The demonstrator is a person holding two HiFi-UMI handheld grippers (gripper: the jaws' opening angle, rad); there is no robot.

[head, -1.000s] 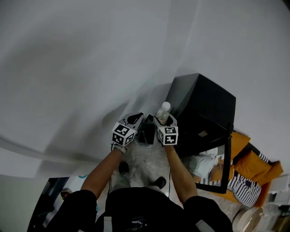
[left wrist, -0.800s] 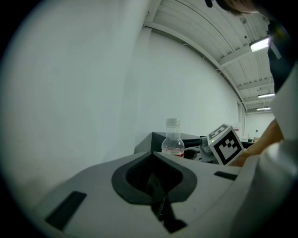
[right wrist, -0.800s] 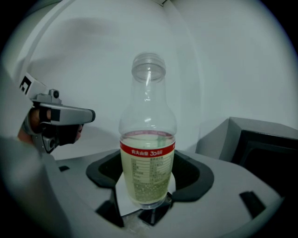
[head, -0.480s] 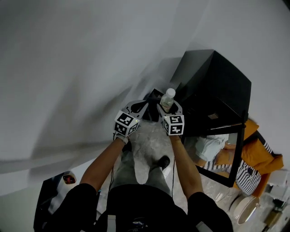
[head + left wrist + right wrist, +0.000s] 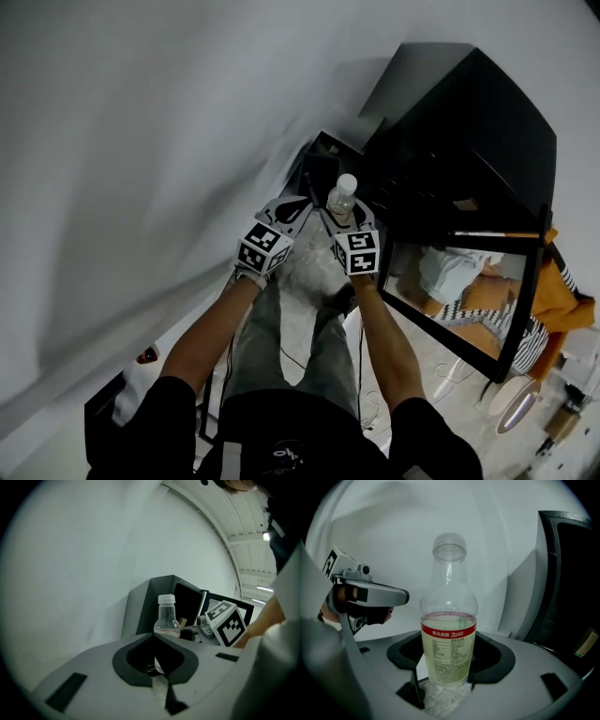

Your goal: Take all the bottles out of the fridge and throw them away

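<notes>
One bottle [image 5: 449, 620] is held upright in the right gripper [image 5: 449, 660]. The fingers [image 5: 520, 667] are pinched on its lower body, just under the red label band. It is filled to roughly half with pale yellowish liquid, cap on. In the head view the bottle is seen outside the fridge [image 5: 469, 131], in front of the person, between the open fridge door [image 5: 469, 291] and the wall. The left gripper [image 5: 153, 637] is held beside it, fingers [image 5: 93, 672] pressed together, nothing between them.

Step judged: carry to the bin. One bottle is out, the throw-away is not yet done. A dark box-shaped thing [image 5: 323, 157] is seen by the wall just beyond the grippers. It may be the bin, but this can't be confirmed. The fridge interior is too dark for other bottles to be counted.

How it should be done:
- **Grip:** A firm pinch is needed, since the hold is low and the liquid likely makes the bottle top-heavy. It should be carried upright so it isn't levered out.
- **Release:** The bottle should be brought right over the opening before the fingers are spread, and let go low rather than tossed.
- **Left gripper:** It is best held clear of the drop path. Its fingers can be spread on the way back to the fridge.
- **Door:** The open door edge at the right should be avoided on the swing back.
</notes>
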